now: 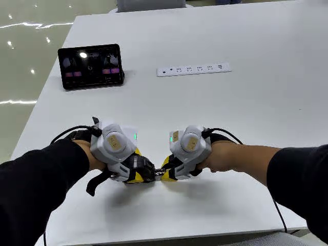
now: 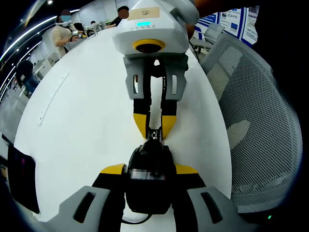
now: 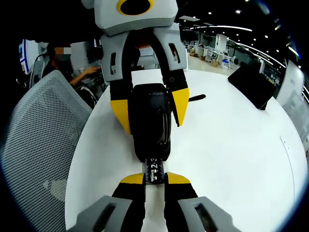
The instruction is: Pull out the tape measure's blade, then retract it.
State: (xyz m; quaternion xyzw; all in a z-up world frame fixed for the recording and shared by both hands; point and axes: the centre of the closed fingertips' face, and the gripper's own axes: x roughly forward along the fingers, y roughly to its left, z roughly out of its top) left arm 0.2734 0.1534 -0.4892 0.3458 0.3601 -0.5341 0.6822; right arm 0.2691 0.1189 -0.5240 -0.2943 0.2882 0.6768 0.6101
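Right gripper view: pinching the blade (image 3: pixel 154 170) in the right gripper (image 3: pixel 154 181) — numbered legibly here, not in head view — clasping the tape measure (image 2: pixel 147 191) in the left gripper (image 2: pixel 149 169).

In the head view my left claw (image 1: pixel 143 170) covers most of the tape measure (image 2: pixel 147 181); fine marks on its blade (image 3: pixel 154 172) are too small to read.

I see a white table (image 1: pixel 246 118), matte top, mostly bare. Black tablet (image 1: pixel 91 65) lies flat near the far-left corner, screen lit, just inside the left edge. White power strip (image 1: pixel 193 68) lies flat toward the far edge, about mid-width, well apart from the tablet, long side roughly parallel to the far edge.
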